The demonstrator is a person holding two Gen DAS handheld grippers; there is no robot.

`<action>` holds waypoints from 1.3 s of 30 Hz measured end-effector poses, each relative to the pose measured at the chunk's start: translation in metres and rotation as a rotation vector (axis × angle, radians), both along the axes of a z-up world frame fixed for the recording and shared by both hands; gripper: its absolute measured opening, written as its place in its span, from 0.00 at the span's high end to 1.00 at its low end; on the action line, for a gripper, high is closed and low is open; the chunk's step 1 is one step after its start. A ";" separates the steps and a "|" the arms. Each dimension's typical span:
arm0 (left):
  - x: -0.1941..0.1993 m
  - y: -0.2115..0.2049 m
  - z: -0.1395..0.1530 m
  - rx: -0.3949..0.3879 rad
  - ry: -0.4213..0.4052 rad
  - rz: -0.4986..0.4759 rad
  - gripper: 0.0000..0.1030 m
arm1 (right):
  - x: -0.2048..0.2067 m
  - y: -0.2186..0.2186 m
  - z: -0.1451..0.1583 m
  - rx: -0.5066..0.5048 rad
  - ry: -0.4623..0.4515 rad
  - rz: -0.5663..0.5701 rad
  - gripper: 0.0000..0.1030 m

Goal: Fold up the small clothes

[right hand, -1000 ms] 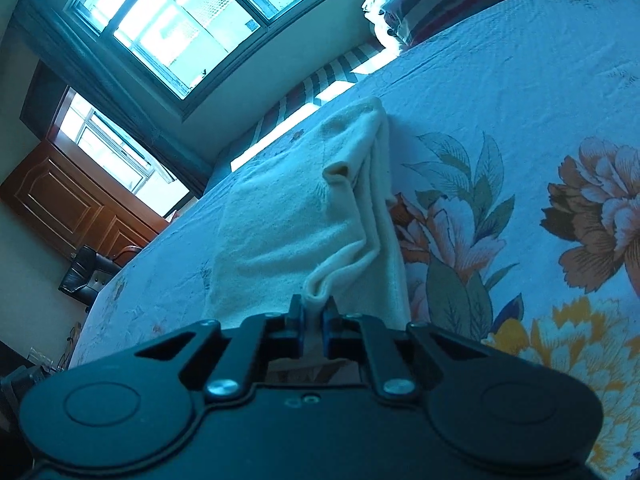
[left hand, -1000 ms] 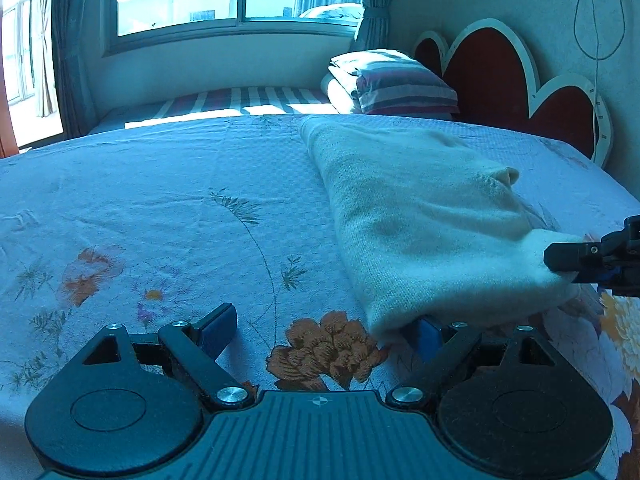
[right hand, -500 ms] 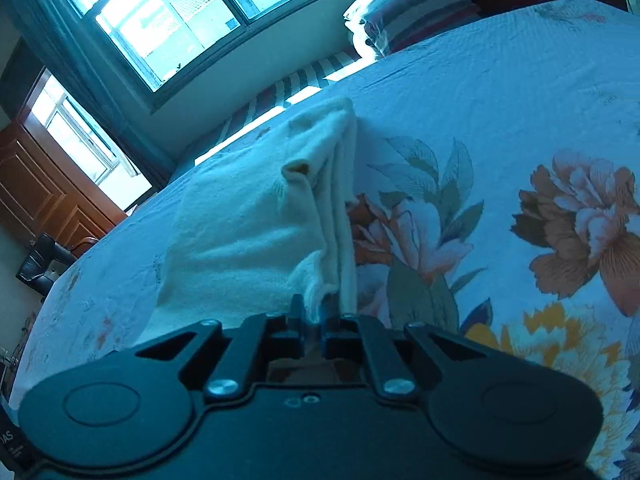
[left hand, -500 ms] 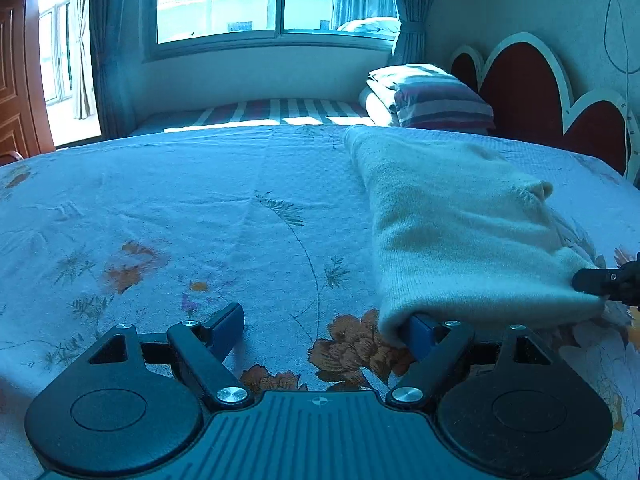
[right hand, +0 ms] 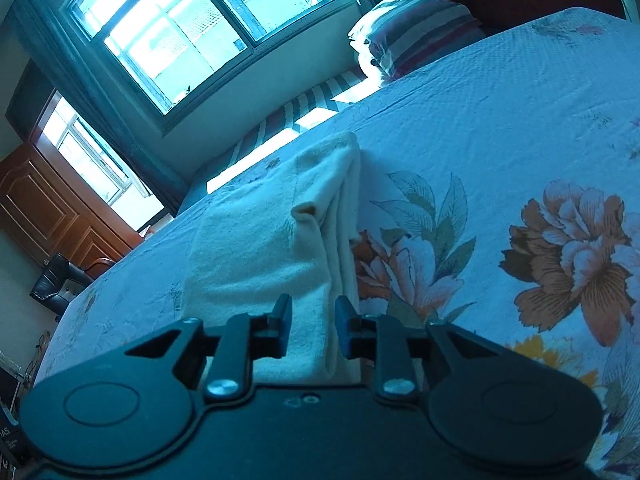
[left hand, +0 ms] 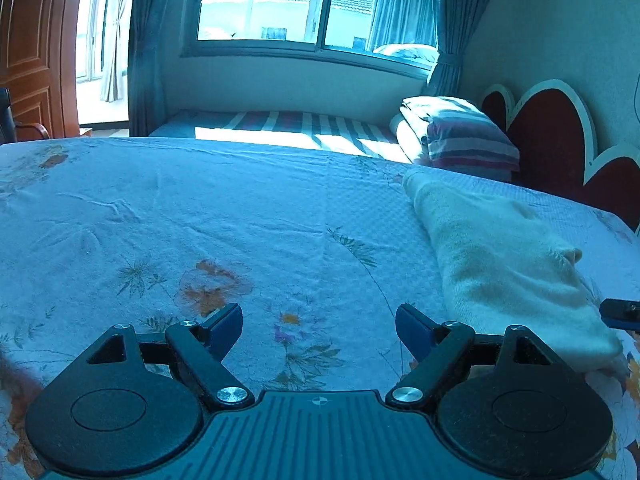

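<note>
Left wrist — left gripper [left hand: 319,326] spread wide over bare bedspread [left hand: 200,220], holding nothing; folded cream garment [left hand: 504,264] just right of its right finger.

Right wrist — right gripper [right hand: 310,330] jaws just opened slightly, garment's near edge loose between the pads.

Floral bedsheet [left hand: 224,216], striped pillow [left hand: 468,136], red headboard [left hand: 548,128], window w/ curtains [left hand: 288,4], possibly a chair [right hand: 60,280]
</note>
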State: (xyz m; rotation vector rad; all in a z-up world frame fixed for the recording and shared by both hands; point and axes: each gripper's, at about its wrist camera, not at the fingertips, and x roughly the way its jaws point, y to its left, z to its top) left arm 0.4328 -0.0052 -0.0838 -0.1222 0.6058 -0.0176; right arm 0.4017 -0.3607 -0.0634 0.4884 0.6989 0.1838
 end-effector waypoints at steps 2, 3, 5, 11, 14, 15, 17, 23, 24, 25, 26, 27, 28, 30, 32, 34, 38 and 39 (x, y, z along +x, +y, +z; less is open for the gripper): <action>0.006 -0.001 0.001 -0.008 -0.002 0.009 0.19 | 0.011 0.007 -0.002 -0.048 0.004 0.034 0.84; 0.008 -0.001 0.000 -0.011 0.003 0.007 0.19 | 0.017 0.010 -0.005 -0.066 0.020 0.045 0.84; 0.014 -0.004 -0.003 -0.009 0.028 -0.005 0.19 | 0.023 0.015 -0.007 -0.127 0.042 0.050 0.86; 0.023 -0.011 -0.015 0.019 0.085 -0.022 0.19 | 0.024 0.014 -0.007 -0.160 0.042 0.053 0.81; 0.022 -0.012 -0.018 0.018 0.097 -0.024 0.19 | 0.022 0.023 -0.004 -0.235 0.010 0.075 0.81; 0.022 -0.012 -0.019 0.019 0.099 -0.026 0.19 | 0.021 0.027 -0.001 -0.267 -0.017 0.076 0.79; 0.022 -0.014 -0.020 0.019 0.105 -0.031 0.19 | 0.026 0.031 -0.003 -0.286 0.005 0.106 0.81; 0.023 -0.017 -0.018 0.010 0.097 -0.034 0.19 | 0.021 0.028 0.014 -0.334 -0.061 0.089 0.96; 0.026 -0.018 -0.019 0.011 0.104 -0.038 0.19 | 0.021 0.026 0.015 -0.336 -0.055 0.078 0.96; 0.030 -0.020 -0.020 0.004 0.129 -0.048 0.19 | 0.024 0.026 0.009 -0.347 -0.020 0.085 0.95; 0.033 -0.022 -0.018 0.008 0.128 -0.047 0.19 | 0.030 0.027 -0.003 -0.352 0.033 0.099 0.94; 0.035 -0.024 -0.014 0.010 0.113 -0.056 0.19 | 0.028 0.027 -0.004 -0.356 0.009 0.090 0.93; 0.038 -0.028 -0.008 0.015 0.088 -0.074 0.19 | 0.029 0.029 -0.001 -0.376 0.014 0.083 0.84; 0.050 -0.038 0.003 0.029 0.056 -0.109 0.19 | 0.020 0.026 0.022 -0.357 -0.066 0.047 0.83; 0.067 -0.051 0.009 0.046 0.050 -0.142 0.19 | 0.027 0.027 0.040 -0.347 -0.124 0.051 0.83; 0.084 -0.064 0.010 0.069 0.046 -0.161 0.19 | 0.047 0.034 0.040 -0.403 -0.119 0.071 0.73; 0.103 -0.085 0.005 0.083 0.071 -0.181 0.19 | 0.080 0.033 0.024 -0.376 -0.037 0.074 0.64; 0.105 -0.089 0.003 0.089 0.074 -0.186 0.19 | 0.084 0.032 0.021 -0.348 -0.034 0.082 0.65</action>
